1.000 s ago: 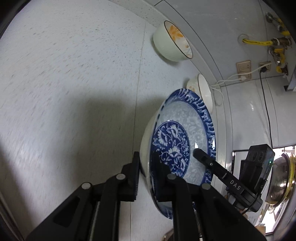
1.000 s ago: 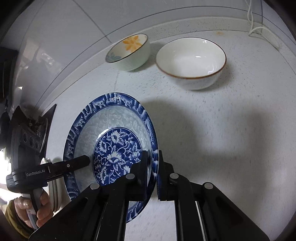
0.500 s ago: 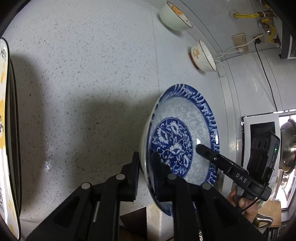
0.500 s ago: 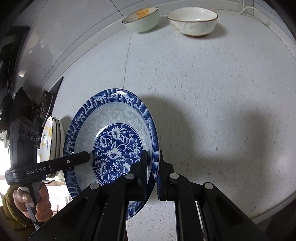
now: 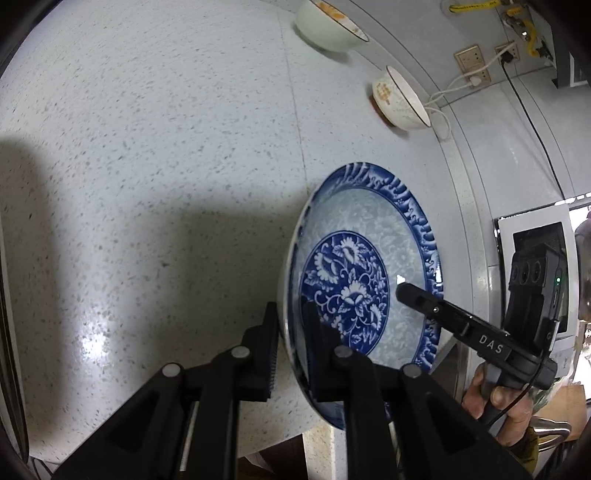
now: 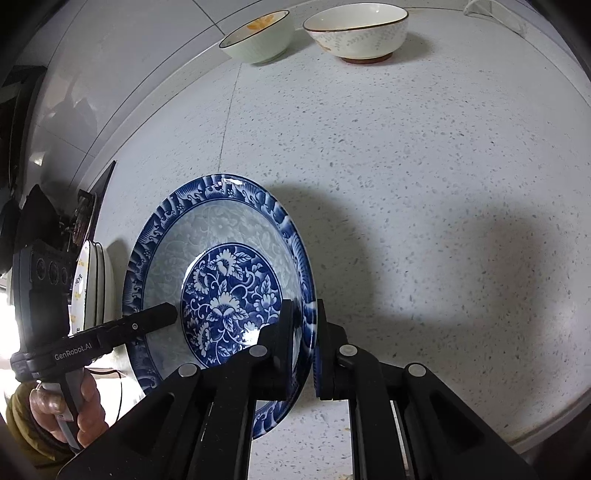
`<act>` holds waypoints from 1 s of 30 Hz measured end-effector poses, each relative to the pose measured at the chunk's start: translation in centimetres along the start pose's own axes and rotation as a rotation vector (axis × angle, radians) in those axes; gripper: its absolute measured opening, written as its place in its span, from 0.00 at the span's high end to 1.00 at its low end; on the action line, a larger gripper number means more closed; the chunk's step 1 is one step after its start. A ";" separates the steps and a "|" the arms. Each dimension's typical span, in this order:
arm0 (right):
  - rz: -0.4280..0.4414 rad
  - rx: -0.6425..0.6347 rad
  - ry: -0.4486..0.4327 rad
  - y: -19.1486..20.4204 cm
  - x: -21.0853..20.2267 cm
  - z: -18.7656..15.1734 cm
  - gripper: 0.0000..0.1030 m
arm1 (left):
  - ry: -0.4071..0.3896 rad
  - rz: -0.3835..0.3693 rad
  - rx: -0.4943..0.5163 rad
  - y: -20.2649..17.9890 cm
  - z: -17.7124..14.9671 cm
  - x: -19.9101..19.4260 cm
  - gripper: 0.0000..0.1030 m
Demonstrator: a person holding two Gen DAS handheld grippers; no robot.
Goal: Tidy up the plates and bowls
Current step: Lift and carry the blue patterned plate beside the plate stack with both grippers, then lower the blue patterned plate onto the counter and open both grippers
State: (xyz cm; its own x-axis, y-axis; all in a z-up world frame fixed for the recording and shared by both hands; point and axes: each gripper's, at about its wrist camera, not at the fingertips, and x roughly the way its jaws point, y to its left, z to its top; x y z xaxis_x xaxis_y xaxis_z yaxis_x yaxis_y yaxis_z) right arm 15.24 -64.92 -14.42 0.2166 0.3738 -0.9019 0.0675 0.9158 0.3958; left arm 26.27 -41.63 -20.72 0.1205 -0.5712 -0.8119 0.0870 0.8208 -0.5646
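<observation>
1. Left wrist view: left gripper [image 5: 291, 345] pinching near rim of blue-and-white plate [image 5: 364, 273], one finger under, one on the face. Plate carried tilted over the speckled desk [image 5: 147, 147], near its front edge.
2. Same view: right gripper [image 5: 400, 290] clamped on the opposite rim, held by a hand [image 5: 495, 398]. Two bowls far back by the wall: orange-patterned bowl [image 5: 328, 27], white bowl [image 5: 400, 101].
3. Right wrist view: right gripper [image 6: 304, 341] pressed onto plate [image 6: 221, 273] rim at its right side; left gripper [image 6: 173, 314] across on the left rim. Stack of plates [image 6: 92, 288] standing just left of the carried plate, likely the drop spot.
4. Same view: orange-patterned bowl [image 6: 258, 37] and white bowl [image 6: 356, 31] side by side at back, well apart from the plate.
5. Handling, judged: glazed ceramic, stiff, fairly heavy, slippery, chips on a knock. Best held at the flat rim on two opposite sides, as now; single-side pinch likely to slip or swing.
</observation>
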 end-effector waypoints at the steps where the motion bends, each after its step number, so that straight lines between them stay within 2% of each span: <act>1: 0.000 0.002 -0.001 -0.2 -0.1 0.0 0.92 | 0.000 0.003 0.004 -0.2 0.1 0.1 0.88; 6: 0.000 0.008 0.006 -1.1 -0.6 -0.1 0.91 | 0.008 -0.007 0.010 -0.4 0.2 0.4 0.86; 9: 0.006 0.016 -0.017 -0.4 -0.8 0.2 0.91 | -0.022 0.013 0.012 -0.3 0.4 -0.4 0.86; 10: 0.007 0.022 -0.030 -0.6 -1.2 0.4 0.86 | -0.037 0.023 0.014 -0.2 0.5 -0.9 0.85; 12: -0.033 0.016 -0.070 -1.0 -2.4 1.0 0.73 | -0.071 0.053 0.011 -0.1 0.9 -2.0 0.73; 13: -0.053 0.008 -0.090 -1.1 -3.0 1.4 0.65 | -0.090 0.066 0.013 -0.1 1.2 -2.5 0.71; 15: -0.069 0.008 -0.126 -1.5 -4.2 2.2 0.59 | -0.126 0.086 0.006 -0.1 1.8 -3.7 0.60; 18: -0.084 0.026 -0.199 -2.5 -6.3 4.0 0.47 | -0.169 0.071 -0.013 -0.3 3.3 -5.4 0.42; 21: -0.099 0.030 -0.248 -3.2 -7.5 5.7 0.38 | -0.194 0.024 -0.025 -1.1 5.3 -6.8 0.31; 23: -0.106 0.030 -0.269 -4.1 -8.1 7.3 0.37 | -0.204 -0.010 -0.044 -1.7 7.3 -7.5 0.25; 30: -0.054 0.077 -0.300 -7.5 -8.3 13.2 0.29 | -0.182 -0.074 -0.078 -3.7 13.6 -6.2 0.24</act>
State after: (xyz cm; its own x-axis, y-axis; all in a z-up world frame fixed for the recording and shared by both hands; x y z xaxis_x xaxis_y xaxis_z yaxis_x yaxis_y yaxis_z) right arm 25.82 -76.82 -7.55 0.4874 0.2544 -0.8353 0.1577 0.9152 0.3708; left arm 38.61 -41.15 -11.58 0.2942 -0.6154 -0.7313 0.0268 0.7701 -0.6373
